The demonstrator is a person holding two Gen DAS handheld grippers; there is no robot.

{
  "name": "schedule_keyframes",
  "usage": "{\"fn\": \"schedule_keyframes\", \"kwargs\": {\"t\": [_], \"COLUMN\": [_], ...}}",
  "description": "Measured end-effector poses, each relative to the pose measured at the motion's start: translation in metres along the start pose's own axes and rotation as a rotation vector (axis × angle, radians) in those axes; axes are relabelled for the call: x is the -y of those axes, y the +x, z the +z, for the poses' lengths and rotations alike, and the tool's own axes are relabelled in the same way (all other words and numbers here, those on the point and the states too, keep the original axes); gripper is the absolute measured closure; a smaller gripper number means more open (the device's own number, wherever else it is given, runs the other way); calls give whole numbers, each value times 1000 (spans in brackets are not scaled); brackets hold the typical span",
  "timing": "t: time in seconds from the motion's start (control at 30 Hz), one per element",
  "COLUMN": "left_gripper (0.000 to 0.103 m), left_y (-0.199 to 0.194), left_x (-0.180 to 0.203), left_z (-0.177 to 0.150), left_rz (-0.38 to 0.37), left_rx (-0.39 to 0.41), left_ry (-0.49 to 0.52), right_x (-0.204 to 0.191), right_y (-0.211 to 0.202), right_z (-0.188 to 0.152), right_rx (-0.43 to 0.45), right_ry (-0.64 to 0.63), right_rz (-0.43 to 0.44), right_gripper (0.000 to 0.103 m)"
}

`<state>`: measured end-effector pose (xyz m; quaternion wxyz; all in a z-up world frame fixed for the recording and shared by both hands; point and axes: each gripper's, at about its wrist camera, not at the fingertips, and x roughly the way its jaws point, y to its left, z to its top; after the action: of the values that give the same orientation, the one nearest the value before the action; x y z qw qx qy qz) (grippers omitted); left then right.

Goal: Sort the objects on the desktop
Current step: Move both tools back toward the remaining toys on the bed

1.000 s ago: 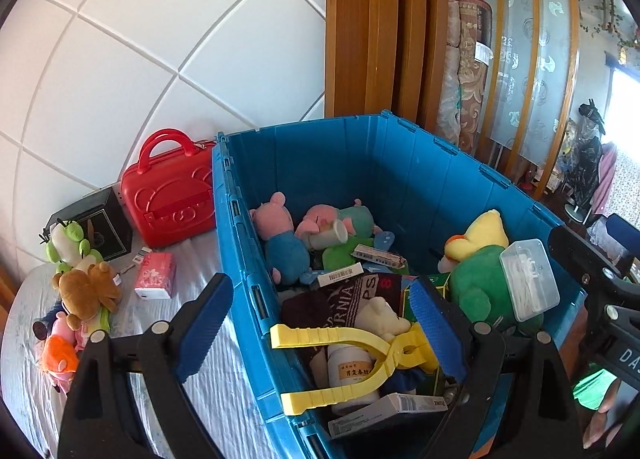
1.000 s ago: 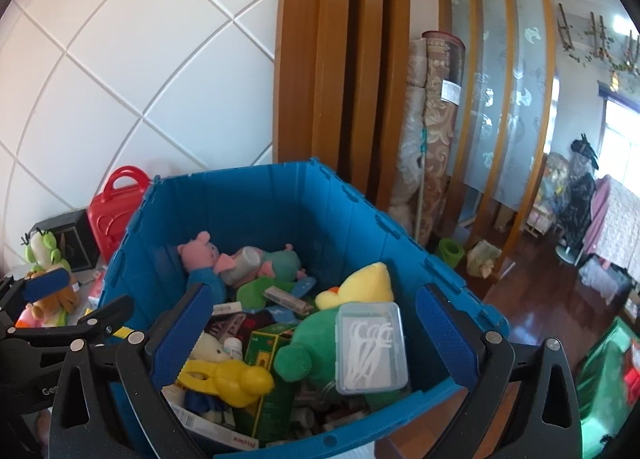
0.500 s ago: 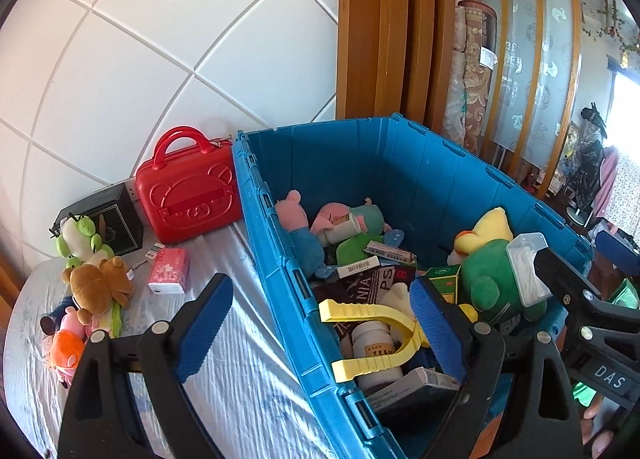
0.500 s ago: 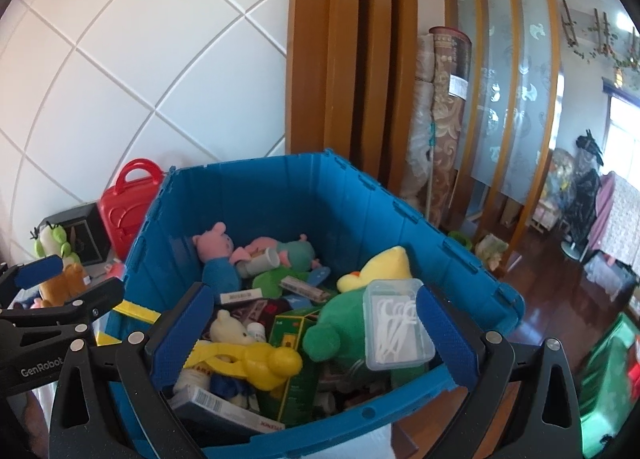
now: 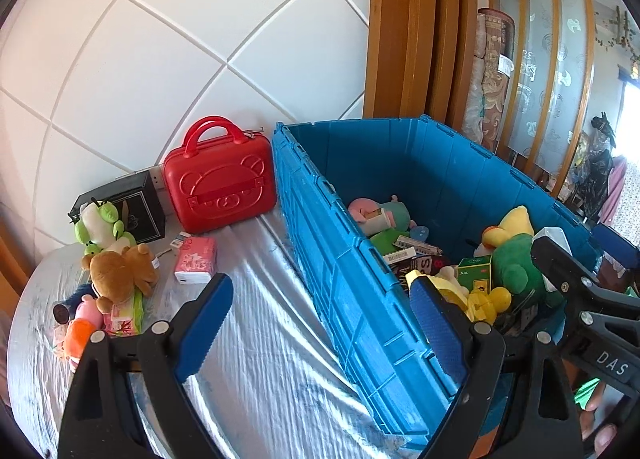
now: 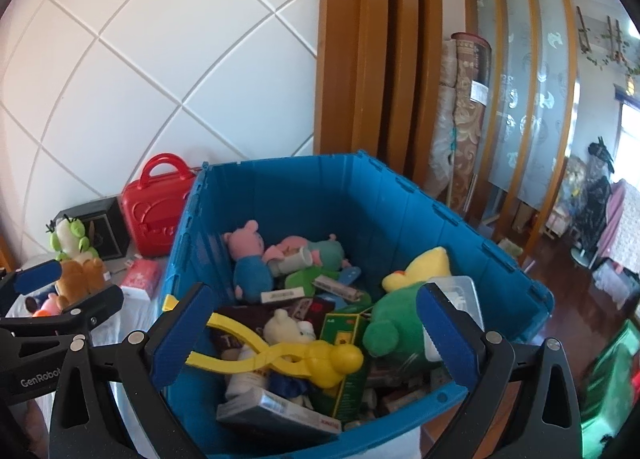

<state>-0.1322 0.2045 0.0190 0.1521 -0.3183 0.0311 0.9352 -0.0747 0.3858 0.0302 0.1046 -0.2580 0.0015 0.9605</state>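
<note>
A big blue crate (image 5: 344,271) (image 6: 404,211) stands on the table, full of plush toys, boxes and a yellow plastic clamp (image 6: 296,355). A green plush (image 6: 396,319) with a clear floss box (image 6: 460,291) lies at its right. My left gripper (image 5: 320,323) is open and empty, over the crate's left wall and the table. My right gripper (image 6: 316,335) is open and empty above the crate's near end. Left on the table lie a pink tissue pack (image 5: 196,261), a brown bear plush (image 5: 120,271) and a green-white plush (image 5: 100,225).
A red bear-embossed case (image 5: 220,179) and a black box (image 5: 132,207) stand against the white tiled wall. The table has a silver-white cloth (image 5: 260,359). Wooden slats and rolled rugs (image 6: 468,111) stand behind the crate. Floor lies to the right.
My left gripper has swung left, off the crate's inside towards the table; more of the cloth and toys shows. My right gripper has shifted slightly. Both stay open.
</note>
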Motion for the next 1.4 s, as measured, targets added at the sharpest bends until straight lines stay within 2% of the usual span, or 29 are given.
{"fn": "schedule_keyframes", "kwargs": {"t": [0.1, 0.23, 0.4, 0.53, 0.67, 0.8, 1.07, 1.4], "left_gripper": [12, 12, 12, 12, 12, 12, 12, 12], "left_y": [-5, -10, -13, -15, -17, -16, -10, 7], "left_x": [-19, -55, -110, -162, -213, -270, -379, -484], "left_z": [-4, -9, -23, -41, -62, -90, -149, -197], "left_rz": [18, 28, 124, 172, 241, 318, 466, 525], "left_rx": [7, 4, -5, -21, -41, -96, -223, -319], "left_ry": [-12, -45, -104, -158, -194, -252, -373, -487], "right_x": [-18, -47, -99, -147, -200, -253, -330, -444], "right_y": [-2, -8, -15, -10, 3, 21, 62, 114], "right_z": [4, 8, 12, 14, 9, -4, -24, -65], "right_rx": [2, 20, 46, 33, -12, -79, -183, -343], "right_ry": [0, 1, -69, -127, -183, -241, -278, -329], "right_rz": [24, 101, 180, 231, 307, 373, 442, 509], "right_gripper": [0, 0, 0, 0, 0, 0, 0, 0]}}
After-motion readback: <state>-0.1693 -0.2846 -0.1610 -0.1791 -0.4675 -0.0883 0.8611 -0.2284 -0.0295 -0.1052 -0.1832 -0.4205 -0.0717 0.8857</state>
